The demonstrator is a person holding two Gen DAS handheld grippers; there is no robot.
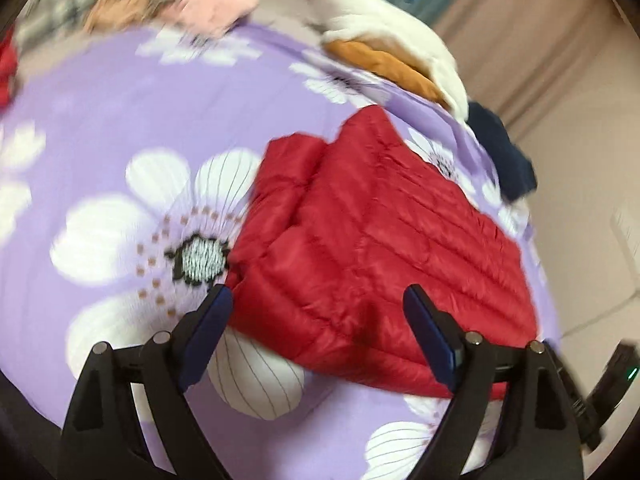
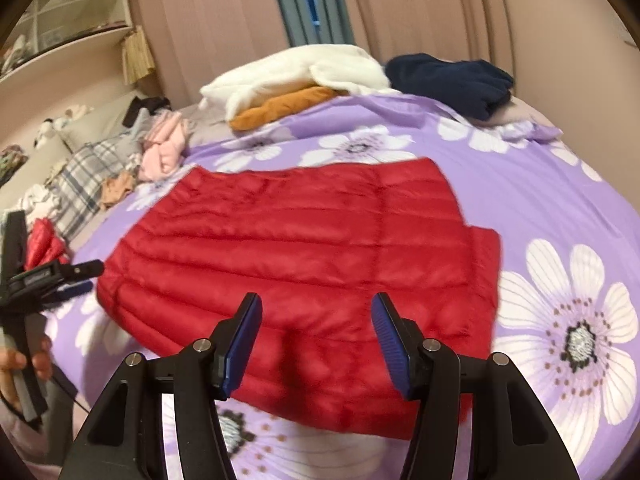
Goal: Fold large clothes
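So our red puffer jacket is lying flat and folded up on the purple flowered bedspread, with both our grippers hovering over its near edge. Our left gripper has its jaws spread wide with nothing clamped, and our right gripper sits about half open above the red fabric, not pinching anything either. Further back there's a white and orange pile, a navy garment and some pink clothes.
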